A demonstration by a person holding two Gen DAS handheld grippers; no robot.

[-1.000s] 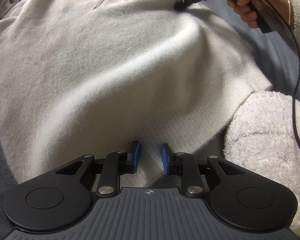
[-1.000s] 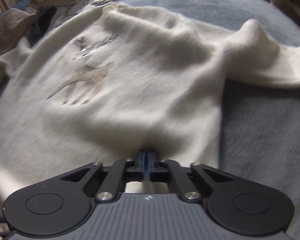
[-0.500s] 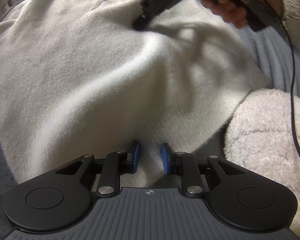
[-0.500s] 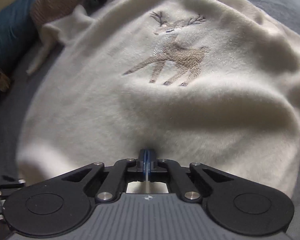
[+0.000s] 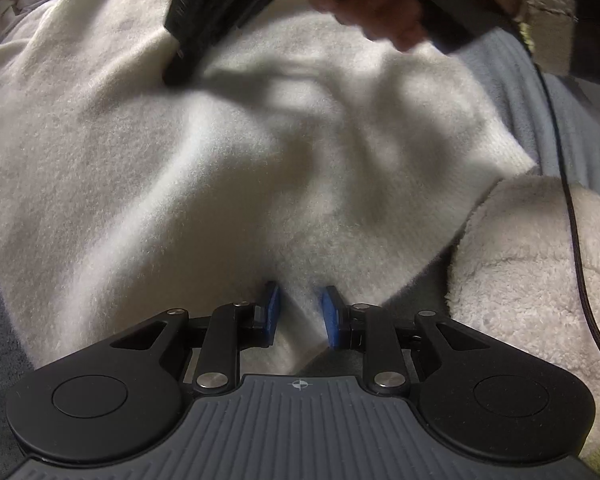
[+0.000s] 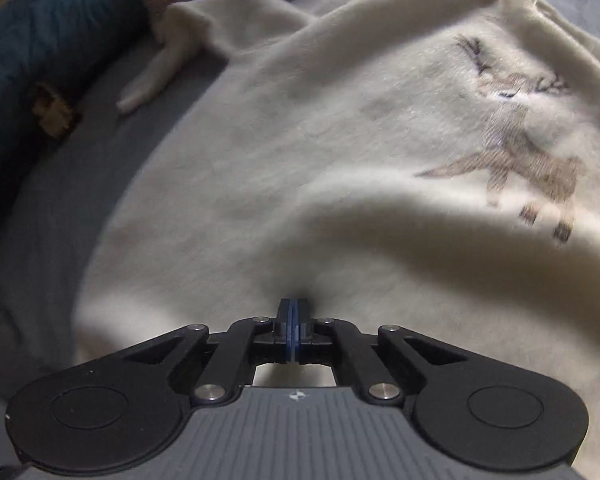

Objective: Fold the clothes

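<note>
Left gripper sits low at the sweater's ribbed hem, its blue pads a narrow way apart with a fold of cream knit pinched between them. Right gripper has its jaws fully together, a thin layer of the same fabric caught at the tips and drawn up into a ridge. Cream sweater lies spread face up on a grey-blue blanket; an embroidered deer shows on its chest, and one sleeve trails off toward a teal bundle. In the left wrist view a hand grips the right tool over the garment's middle, a black cable hanging from it. Fluffy pale fabric lies just beside the hem.
</note>
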